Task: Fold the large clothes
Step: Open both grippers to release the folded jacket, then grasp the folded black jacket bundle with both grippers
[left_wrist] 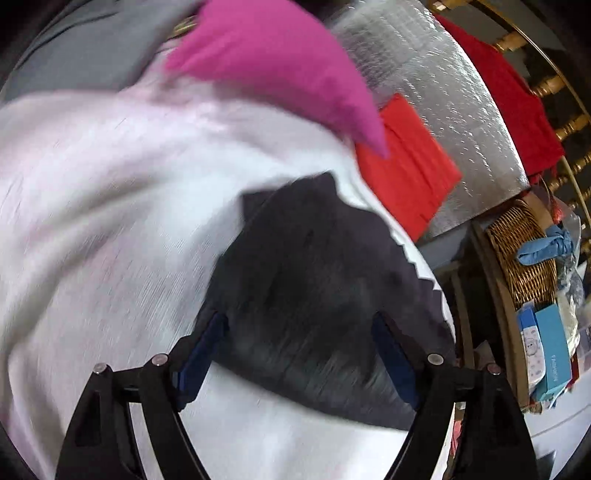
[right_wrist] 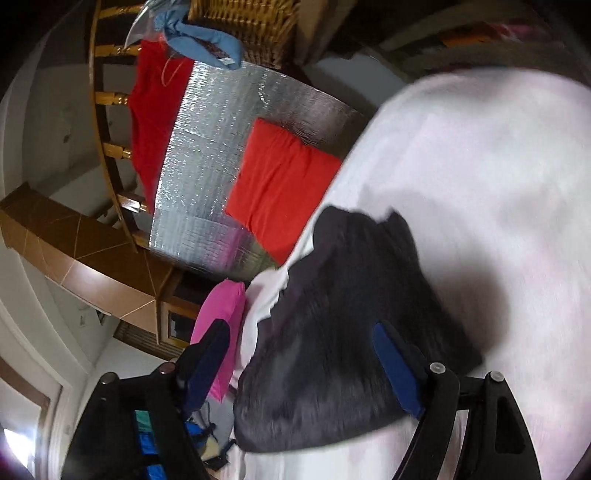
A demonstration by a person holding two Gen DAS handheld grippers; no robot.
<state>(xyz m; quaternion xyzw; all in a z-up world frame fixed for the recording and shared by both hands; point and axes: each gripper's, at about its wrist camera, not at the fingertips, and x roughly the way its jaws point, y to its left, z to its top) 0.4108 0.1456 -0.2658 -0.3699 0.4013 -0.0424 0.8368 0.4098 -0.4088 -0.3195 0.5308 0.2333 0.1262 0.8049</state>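
A dark grey garment (left_wrist: pixel 303 258) (right_wrist: pixel 343 295) lies crumpled in a folded heap on a white sheet (left_wrist: pixel 110 221) (right_wrist: pixel 480 166). My left gripper (left_wrist: pixel 299 321) hovers just over its near edge with the jaws wide apart; the blue pads (left_wrist: pixel 201 350) press on nothing. My right gripper (right_wrist: pixel 301 328) is open too, reaching over the same garment from another side, and its right pad (right_wrist: pixel 397 369) stands clear above the cloth. Both views are blurred by motion.
A folded orange-red cloth (left_wrist: pixel 410 166) (right_wrist: pixel 280 184) lies on a silver foil mat (left_wrist: pixel 443 92) (right_wrist: pixel 214 147) beyond the sheet. A pink pillow (left_wrist: pixel 277 62) (right_wrist: pixel 221 314) rests at the sheet's edge. Red fabric (left_wrist: pixel 517 110) (right_wrist: pixel 151 110) hangs on a wooden railing; a wicker basket (left_wrist: pixel 524 251) (right_wrist: pixel 251 26) stands nearby.
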